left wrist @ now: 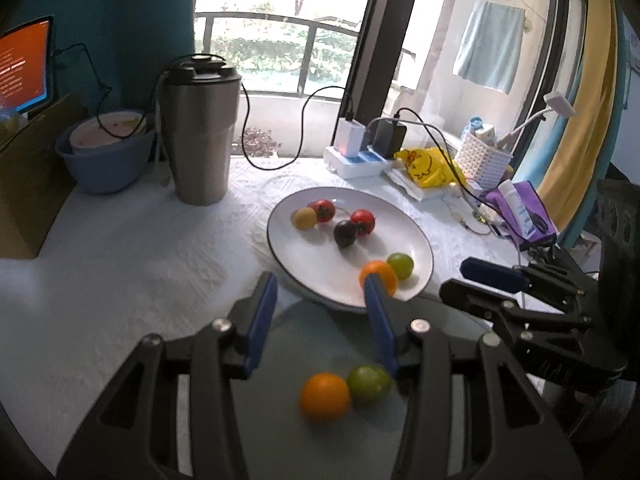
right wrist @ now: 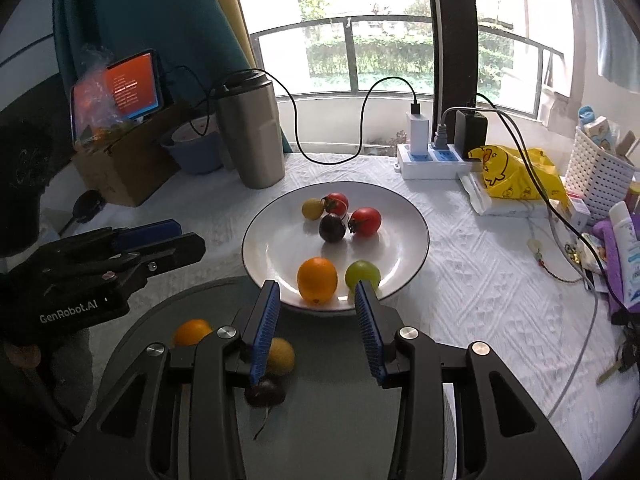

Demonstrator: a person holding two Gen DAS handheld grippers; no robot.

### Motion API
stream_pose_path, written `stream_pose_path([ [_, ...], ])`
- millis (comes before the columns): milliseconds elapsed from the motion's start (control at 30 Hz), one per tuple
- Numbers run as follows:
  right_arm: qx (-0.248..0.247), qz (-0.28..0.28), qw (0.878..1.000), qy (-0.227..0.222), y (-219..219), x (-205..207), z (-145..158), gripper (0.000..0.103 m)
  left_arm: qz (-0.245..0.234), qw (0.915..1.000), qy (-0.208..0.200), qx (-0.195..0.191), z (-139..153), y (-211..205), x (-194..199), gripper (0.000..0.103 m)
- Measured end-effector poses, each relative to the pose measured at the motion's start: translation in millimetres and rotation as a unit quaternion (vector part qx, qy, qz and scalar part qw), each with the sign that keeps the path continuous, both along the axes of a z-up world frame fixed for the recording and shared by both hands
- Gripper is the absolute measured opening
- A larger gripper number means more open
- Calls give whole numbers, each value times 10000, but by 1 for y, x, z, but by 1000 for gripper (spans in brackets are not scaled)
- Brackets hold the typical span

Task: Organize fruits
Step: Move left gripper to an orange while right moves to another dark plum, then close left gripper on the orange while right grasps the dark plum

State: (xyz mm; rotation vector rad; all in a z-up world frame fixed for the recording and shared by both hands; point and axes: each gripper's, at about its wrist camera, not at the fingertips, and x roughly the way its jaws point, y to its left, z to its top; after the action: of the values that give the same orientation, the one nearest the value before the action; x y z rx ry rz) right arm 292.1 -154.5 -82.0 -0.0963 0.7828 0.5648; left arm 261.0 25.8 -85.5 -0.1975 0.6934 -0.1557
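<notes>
A white plate (right wrist: pixel 404 216) holds a yellow, two red, a dark purple, an orange (right wrist: pixel 317 280) and a green (right wrist: pixel 362 274) small fruit. A grey-green plate (right wrist: pixel 336 400) in front of it holds an orange fruit (right wrist: pixel 192 332), a yellow one (right wrist: pixel 282 356) and a dark one (right wrist: pixel 265 393). My right gripper (right wrist: pixel 316 292) is open and empty at the white plate's near rim, its tips either side of the orange fruit. My left gripper (left wrist: pixel 320 284) is open and empty above the grey-green plate (left wrist: pixel 320 332), where an orange (left wrist: pixel 325 397) and a green fruit (left wrist: pixel 368 384) lie.
A steel tumbler (right wrist: pixel 252 136), a blue bowl (left wrist: pixel 104 160) and a cardboard box with a tablet (right wrist: pixel 120 92) stand at the back left. A power strip with chargers (right wrist: pixel 432 156), a yellow bag (right wrist: pixel 512 176), a white basket (right wrist: pixel 596 176) and clutter fill the right side.
</notes>
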Motion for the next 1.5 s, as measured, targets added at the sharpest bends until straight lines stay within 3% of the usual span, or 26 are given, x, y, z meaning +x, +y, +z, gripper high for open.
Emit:
stream_pose_path([
  [367, -24, 23, 9999, 102, -3, -23, -7, 41, 33, 9999, 77, -61, -9, -1, -26, 47],
  [767, -52, 115, 9990, 423, 7, -38, -34, 41, 60, 9992, 370, -128, -37, 1, -41, 47],
  [1500, -148, 351, 9961, 796, 17, -32, -55, 41, -74, 9972, 706, -238, -57, -6, -27, 47],
])
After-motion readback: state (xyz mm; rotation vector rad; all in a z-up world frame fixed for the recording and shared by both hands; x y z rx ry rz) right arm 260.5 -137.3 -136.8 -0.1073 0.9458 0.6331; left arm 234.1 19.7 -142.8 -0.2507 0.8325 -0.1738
